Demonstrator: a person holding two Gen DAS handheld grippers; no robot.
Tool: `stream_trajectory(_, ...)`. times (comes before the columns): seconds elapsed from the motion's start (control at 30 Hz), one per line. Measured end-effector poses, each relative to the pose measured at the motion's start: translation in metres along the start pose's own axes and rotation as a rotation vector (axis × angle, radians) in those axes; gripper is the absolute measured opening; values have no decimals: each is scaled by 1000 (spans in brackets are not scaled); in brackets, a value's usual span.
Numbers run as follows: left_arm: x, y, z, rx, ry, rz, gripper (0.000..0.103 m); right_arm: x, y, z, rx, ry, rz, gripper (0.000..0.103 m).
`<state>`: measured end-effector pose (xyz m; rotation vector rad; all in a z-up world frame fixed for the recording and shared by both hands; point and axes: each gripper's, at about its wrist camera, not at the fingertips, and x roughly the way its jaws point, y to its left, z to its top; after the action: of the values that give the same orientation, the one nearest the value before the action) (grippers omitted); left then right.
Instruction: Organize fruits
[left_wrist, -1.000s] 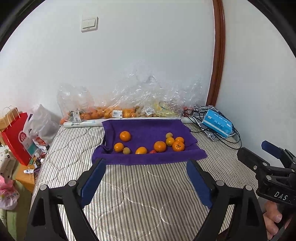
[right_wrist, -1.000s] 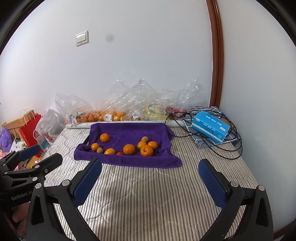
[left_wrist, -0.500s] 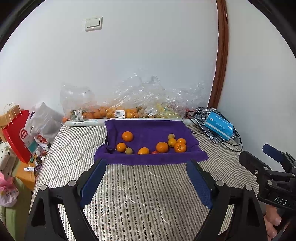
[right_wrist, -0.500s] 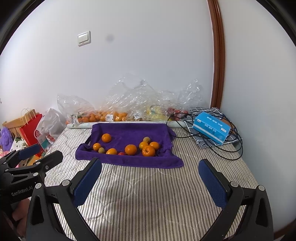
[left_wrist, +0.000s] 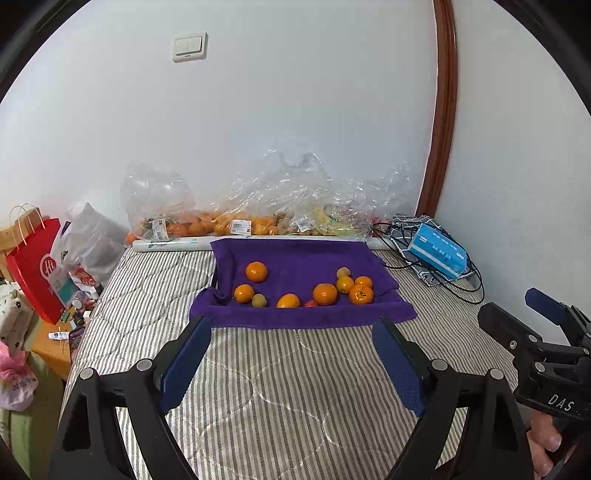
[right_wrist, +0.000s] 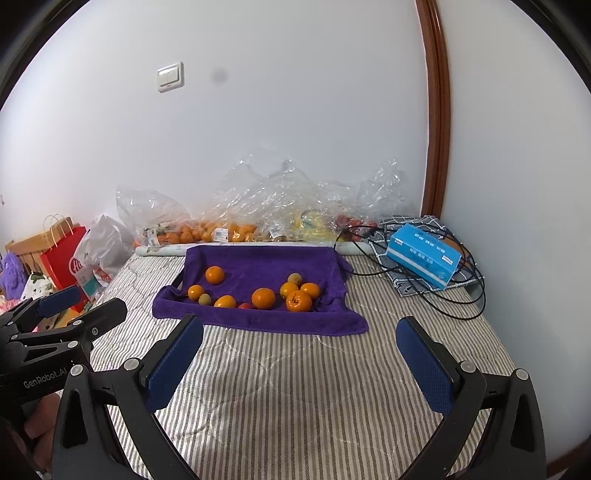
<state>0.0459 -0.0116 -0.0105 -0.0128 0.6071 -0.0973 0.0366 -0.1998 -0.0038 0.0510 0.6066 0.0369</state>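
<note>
Several oranges (left_wrist: 325, 294) and a few small greenish fruits (left_wrist: 259, 300) lie loose on a purple towel (left_wrist: 295, 254) spread over the striped bed. The right wrist view shows the same oranges (right_wrist: 263, 298) on the towel (right_wrist: 258, 262). My left gripper (left_wrist: 292, 321) hovers over the bed just short of the towel's near edge, open with nothing between its blue pads. My right gripper (right_wrist: 300, 322) hangs beside it, equally far back, also open and empty. Each gripper appears in the other's view: the right gripper (left_wrist: 517, 308) at the right edge, the left gripper (right_wrist: 92, 301) at the left edge.
Clear plastic bags of more oranges and other fruit (left_wrist: 258, 221) line the wall behind the towel. A blue box (left_wrist: 437, 254) sits among black cables (right_wrist: 443, 306) at the back right. A red paper bag (left_wrist: 37, 266) and clutter stand off the bed's left side.
</note>
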Motion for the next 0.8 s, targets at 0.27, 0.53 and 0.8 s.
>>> stream_trajectory(0.27,-1,1,0,-1,0,2,89,0,0,0,0,0,1,103)
stream_trajectory(0.53,-2,1,-1,-4,0,5,89,-1,1,-1,0,-1,0,103)
stream_trajectory(0.8,-3,0,-1,-5,0,6,89,-2,2,0,-2,-1,3,103)
